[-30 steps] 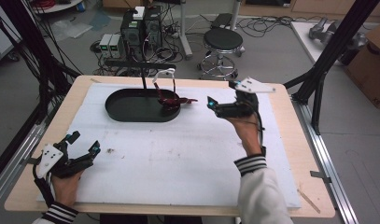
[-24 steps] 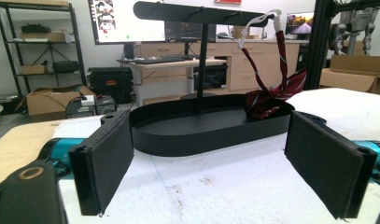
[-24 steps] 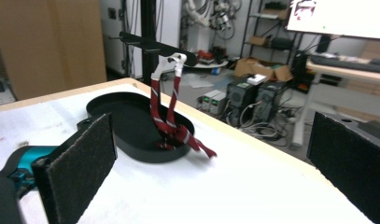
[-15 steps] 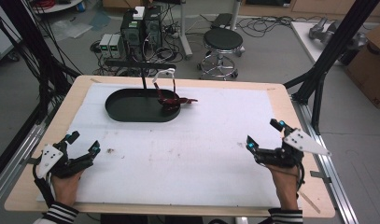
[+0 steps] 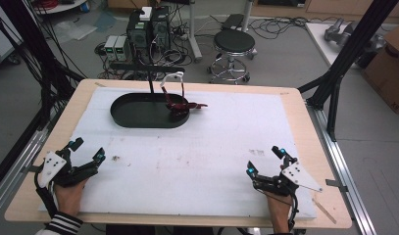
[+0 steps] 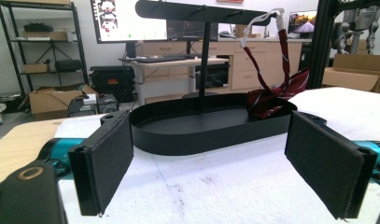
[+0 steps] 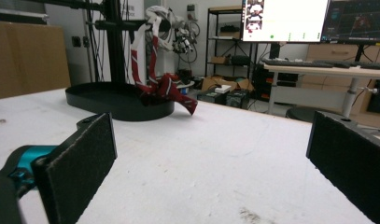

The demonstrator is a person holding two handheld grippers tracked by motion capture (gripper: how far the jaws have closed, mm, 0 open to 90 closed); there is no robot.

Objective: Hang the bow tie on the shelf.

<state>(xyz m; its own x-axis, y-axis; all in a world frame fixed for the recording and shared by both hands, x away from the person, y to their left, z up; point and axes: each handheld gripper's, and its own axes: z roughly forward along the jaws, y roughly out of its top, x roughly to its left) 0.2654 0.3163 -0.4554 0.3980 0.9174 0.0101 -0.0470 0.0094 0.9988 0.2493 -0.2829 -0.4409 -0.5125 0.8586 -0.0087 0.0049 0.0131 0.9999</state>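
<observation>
The left gripper (image 5: 87, 151) rests at the near left corner of the white mat (image 5: 207, 161), held by a hand in a striped sleeve (image 5: 63, 224); its jaws stand wide apart with nothing between them, and in the left gripper view the pads (image 6: 103, 163) frame bare mat. The right gripper (image 5: 264, 160) rests at the near right corner, its grey plate (image 5: 300, 177) on top; its jaws are likewise spread wide and hold nothing. Both grippers lie well apart from each other and from the tray. Toward the far left of the mat stands a black oval tray (image 5: 138, 111) with a black post (image 5: 150, 81) rising from it and carrying a crossbar. A dark red striped tie (image 5: 180, 104) hangs by a white loop (image 5: 171, 77) from the right end of the crossbar; its lower part is bunched on the tray's right end, with one tip reaching over the rim onto the mat. Beyond the wooden table (image 5: 305, 127) stand a black stool (image 5: 234, 41) and computer cases (image 5: 148, 27). No writing on any item can be read.
</observation>
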